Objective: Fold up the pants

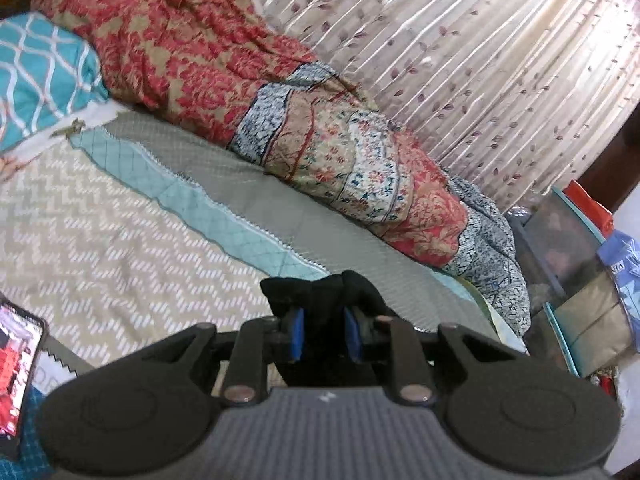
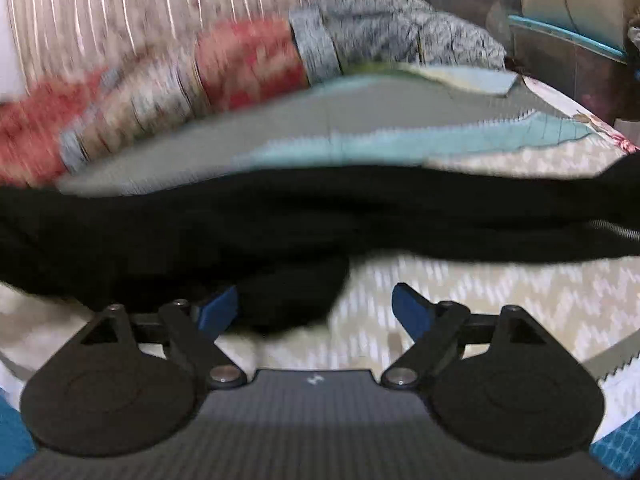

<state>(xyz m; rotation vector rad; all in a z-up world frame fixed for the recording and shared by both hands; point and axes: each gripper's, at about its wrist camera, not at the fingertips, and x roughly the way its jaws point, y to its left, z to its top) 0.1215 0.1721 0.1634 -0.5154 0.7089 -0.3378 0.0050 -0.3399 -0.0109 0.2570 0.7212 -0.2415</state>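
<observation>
The black pants [image 2: 280,220] stretch across the right wrist view as a long dark band over the bed, blurred by motion. My right gripper [image 2: 316,312] is open, its blue pads [image 2: 412,312] spread wide; a lobe of the pants lies between them, nearer the left pad. In the left wrist view my left gripper [image 1: 324,332] is shut on a bunch of the black pants [image 1: 320,292], which sticks up between the blue pads [image 1: 296,332], held above the bed.
The bed has a beige zigzag cover [image 1: 100,220] and a grey-teal quilt [image 1: 240,184]. A red patterned blanket roll [image 1: 200,52] lies along the curtain [image 1: 480,60]. A teal pillow [image 1: 40,72] is at the left, a phone [image 1: 16,364] at the edge, boxes [image 1: 572,272] at the right.
</observation>
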